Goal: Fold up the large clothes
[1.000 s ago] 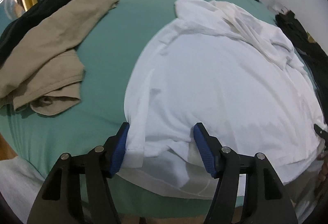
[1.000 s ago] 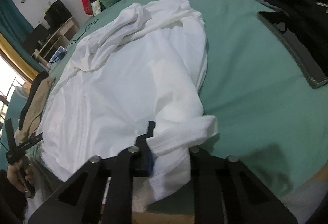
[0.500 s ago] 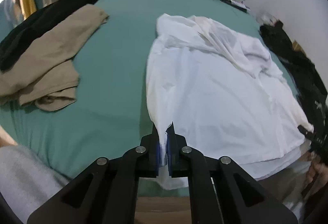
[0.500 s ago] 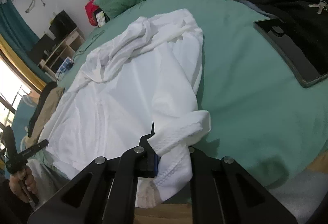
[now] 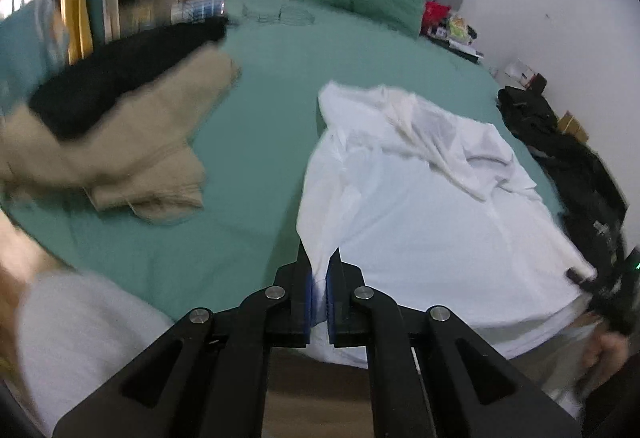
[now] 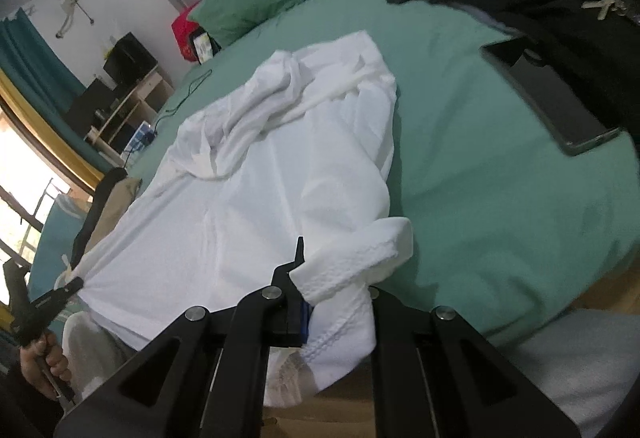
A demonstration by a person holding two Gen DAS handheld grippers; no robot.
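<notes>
White shirt (image 5: 420, 205) spreads mid-frame on the green bed (image 5: 248, 141) — left gripper (image 5: 319, 290) and right gripper (image 6: 336, 302) each clamp a near hem corner. Next, probably, carrying both corners toward the collar.

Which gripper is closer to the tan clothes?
The left gripper. It holds the white shirt edge beside the tan clothes; the right gripper holds the far edge.
</notes>
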